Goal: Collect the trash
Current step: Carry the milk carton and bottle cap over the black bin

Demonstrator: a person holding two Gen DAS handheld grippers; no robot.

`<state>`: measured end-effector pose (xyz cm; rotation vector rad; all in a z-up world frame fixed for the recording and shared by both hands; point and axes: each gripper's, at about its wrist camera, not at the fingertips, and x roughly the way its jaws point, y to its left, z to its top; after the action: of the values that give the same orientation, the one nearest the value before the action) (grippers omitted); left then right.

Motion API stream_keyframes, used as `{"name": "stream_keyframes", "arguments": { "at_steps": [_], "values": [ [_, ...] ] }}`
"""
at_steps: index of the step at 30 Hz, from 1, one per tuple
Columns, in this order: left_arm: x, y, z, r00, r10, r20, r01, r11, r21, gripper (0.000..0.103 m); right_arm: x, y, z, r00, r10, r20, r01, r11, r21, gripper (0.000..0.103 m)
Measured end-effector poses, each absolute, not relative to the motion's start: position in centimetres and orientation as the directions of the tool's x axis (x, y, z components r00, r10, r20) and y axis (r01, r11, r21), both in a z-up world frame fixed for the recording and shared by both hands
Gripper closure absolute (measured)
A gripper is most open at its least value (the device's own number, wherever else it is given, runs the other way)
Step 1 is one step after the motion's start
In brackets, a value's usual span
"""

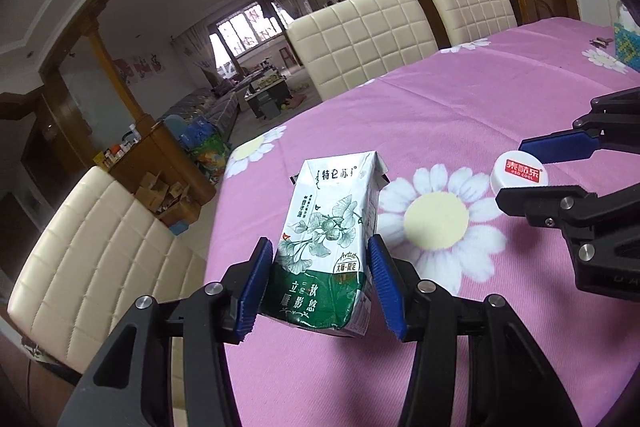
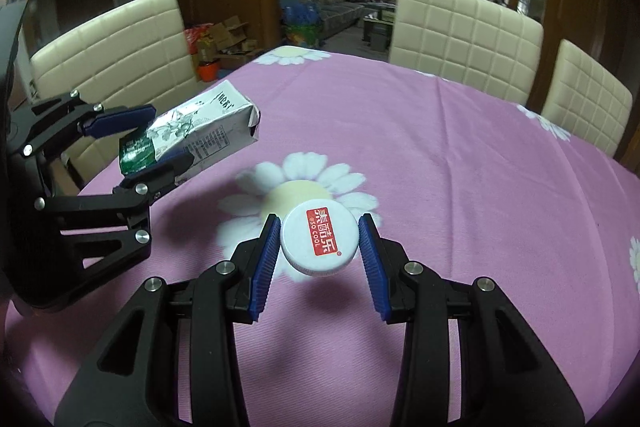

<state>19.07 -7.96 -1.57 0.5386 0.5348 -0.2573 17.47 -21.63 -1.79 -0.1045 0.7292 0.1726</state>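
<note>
The left gripper (image 1: 316, 281) has its blue pads (image 1: 253, 289) clamped on the two sides of a milk carton (image 1: 332, 247), down at its green lower half. The carton is off the table (image 1: 460, 99), tilted, its folded white top pointing away from the gripper; from the right wrist view it leans over the table's edge, top end towards the middle of the cloth.

The right gripper (image 2: 320, 257) holds a white cap (image 2: 318, 241) with a red label. Its left pad (image 2: 266, 263) presses the cap's rim; the right pad sits at the opposite rim, though contact there is hard to make out. The cap hangs clear of the cloth, with a shadow under it, above a big white daisy (image 2: 298, 187) printed on the pink tablecloth (image 2: 460, 187).

The two grippers are near each other, left one beside the right, carton and cap apart. Cream quilted chairs (image 2: 464, 39) stand round the table.
</note>
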Motion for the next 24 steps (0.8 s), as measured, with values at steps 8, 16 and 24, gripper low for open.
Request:
{"name": "stream_keyframes", "arguments": {
  "at_steps": [8, 16, 24],
  "values": [
    [16.6, -3.4, -1.6, 0.841, -0.056, -0.538, 0.310, 0.865, 0.394, 0.054, 14.8, -17.6, -1.3, 0.739, 0.173, -0.651, -0.298, 0.951, -0.086, 0.061],
    [14.2, 0.3, -1.0, 0.850, 0.013, -0.527, 0.222, 0.897, 0.381, 0.054, 12.2, -14.2, -1.3, 0.735, 0.220, -0.642, -0.389, 0.912, -0.133, 0.061],
    [11.6, 3.4, -0.4, 0.855, 0.047, -0.517, 0.153, 0.929, 0.337, 0.054, 10.4, -12.4, -1.1, 0.741, 0.252, -0.622, -0.434, 0.887, -0.158, 0.061]
  ]
}}
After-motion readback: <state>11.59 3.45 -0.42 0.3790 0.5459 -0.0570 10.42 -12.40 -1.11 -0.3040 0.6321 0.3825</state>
